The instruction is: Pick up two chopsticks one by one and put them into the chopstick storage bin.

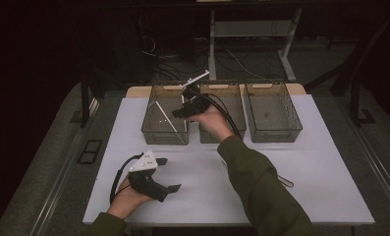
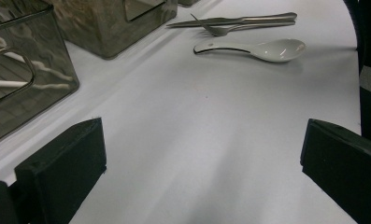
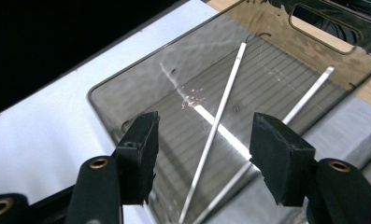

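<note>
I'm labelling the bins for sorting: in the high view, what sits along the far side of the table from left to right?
Left bin holding a chopstick → right gripper → middle bin → right bin.

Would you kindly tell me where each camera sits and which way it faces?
High view: above the person's side, looking forward and down on the table and three bins; both forearms and tongs show.
Left gripper view: on the left tongs, low over the table, facing a spoon, fork and knife; open jaws show.
Right gripper view: on the right tongs, above the left bin; jaws apart.
Shared: that bin, with its chopsticks.
</note>
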`<state>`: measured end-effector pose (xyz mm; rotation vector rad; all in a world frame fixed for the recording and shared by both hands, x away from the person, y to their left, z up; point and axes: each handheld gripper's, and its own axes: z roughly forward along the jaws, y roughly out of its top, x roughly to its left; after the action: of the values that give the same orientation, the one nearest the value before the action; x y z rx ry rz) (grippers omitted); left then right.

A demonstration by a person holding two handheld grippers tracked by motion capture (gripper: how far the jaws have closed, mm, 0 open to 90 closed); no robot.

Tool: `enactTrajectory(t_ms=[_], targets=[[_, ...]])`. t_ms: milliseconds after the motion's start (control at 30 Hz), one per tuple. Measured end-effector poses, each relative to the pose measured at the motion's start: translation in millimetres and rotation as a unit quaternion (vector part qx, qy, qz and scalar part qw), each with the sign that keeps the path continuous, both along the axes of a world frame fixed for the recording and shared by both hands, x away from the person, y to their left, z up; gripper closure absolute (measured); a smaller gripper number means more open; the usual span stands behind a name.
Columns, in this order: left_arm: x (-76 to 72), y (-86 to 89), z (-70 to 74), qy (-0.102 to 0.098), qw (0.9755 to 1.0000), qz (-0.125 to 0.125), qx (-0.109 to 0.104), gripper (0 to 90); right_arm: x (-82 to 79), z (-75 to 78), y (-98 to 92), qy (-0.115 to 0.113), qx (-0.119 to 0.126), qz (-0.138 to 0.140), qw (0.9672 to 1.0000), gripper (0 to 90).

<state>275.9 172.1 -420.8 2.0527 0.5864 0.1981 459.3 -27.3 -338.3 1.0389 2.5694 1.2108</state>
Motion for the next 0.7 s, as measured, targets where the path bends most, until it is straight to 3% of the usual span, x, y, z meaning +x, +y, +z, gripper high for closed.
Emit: enactTrajectory(t_ms=[233,700], targets=[[-0.2,-0.5,-0.7,0.001,1.0,-0.003,0.006,0.0,-20.4,2.2,-31.6,-0.018,-0.003,0.015,0.9997,37.3],[0.4,0.2,-3.3,0.007,0.9999,0.008,0.006,0.0,-64.0,-2.9,-91.0,-0.033,0.022,0.033,0.9987,36.1]])
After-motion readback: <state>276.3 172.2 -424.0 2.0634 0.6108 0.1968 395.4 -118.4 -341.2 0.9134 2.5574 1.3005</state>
